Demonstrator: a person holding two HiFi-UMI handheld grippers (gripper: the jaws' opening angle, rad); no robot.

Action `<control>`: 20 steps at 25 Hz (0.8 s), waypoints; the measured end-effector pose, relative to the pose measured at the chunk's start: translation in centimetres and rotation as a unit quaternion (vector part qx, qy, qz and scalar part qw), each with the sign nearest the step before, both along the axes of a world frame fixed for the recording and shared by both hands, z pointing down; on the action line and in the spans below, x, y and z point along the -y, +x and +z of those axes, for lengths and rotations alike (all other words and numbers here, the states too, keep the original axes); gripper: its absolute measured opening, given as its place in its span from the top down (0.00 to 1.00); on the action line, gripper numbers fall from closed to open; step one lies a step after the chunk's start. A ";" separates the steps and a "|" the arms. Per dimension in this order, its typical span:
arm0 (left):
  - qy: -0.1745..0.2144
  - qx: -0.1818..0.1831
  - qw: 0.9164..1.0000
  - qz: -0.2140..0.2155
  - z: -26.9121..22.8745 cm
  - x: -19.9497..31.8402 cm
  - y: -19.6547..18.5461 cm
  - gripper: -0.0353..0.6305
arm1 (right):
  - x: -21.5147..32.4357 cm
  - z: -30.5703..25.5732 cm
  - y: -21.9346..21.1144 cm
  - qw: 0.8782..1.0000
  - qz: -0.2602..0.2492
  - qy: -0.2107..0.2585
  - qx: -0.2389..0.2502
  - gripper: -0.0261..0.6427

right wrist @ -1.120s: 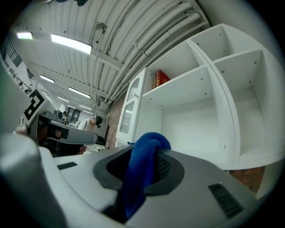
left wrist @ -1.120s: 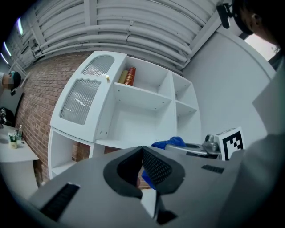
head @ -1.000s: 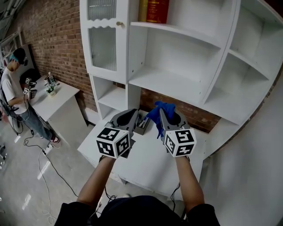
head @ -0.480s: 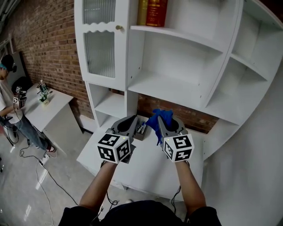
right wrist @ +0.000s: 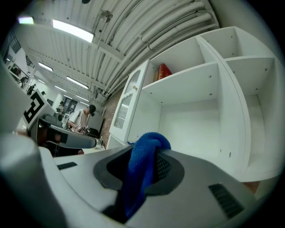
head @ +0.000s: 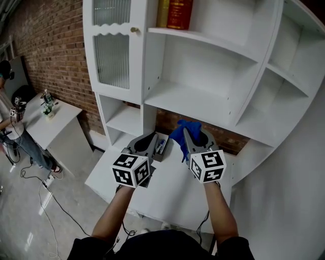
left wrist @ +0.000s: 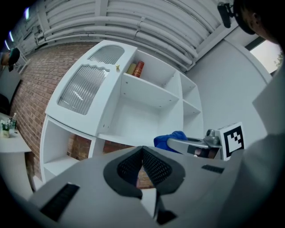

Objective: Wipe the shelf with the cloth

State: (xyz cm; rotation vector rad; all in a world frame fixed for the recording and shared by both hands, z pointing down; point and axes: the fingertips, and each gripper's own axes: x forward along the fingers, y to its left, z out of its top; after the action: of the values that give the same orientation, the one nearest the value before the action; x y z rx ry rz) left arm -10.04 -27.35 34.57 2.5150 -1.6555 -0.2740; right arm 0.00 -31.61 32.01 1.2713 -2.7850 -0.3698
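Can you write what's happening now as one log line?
right gripper: shut on blue cloth | left gripper: shut, empty | shelf: cloth not on it yet

- The white wooden shelf [head: 198, 99] has its middle bay open ahead.
- Red hardback books [head: 175, 12] fill the upper board's left end.
- A small grey box [head: 161, 147] sits on the white tabletop [head: 167, 190] below.
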 end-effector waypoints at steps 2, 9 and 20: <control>0.003 0.000 1.000 -0.002 -0.3 0.5 0.2 0.92 | 0.7 -0.6 -0.1 1.000 -0.005 0.006 -0.004 0.83; 0.002 -0.005 1.000 -0.009 -0.6 2.5 0.6 0.92 | 3.5 -3.1 -0.9 0.998 -0.024 0.039 -0.035 0.83; 0.004 -0.007 0.999 -0.036 -0.7 5.3 -0.2 0.92 | 8.7 -6.3 -3.0 0.987 -0.041 0.095 -0.125 0.83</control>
State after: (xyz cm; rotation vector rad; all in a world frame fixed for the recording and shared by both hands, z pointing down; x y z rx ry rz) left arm -10.24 -32.61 33.91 2.4558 -1.7445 -0.3053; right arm -3.01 -40.33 25.70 1.0582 -2.6433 -0.7613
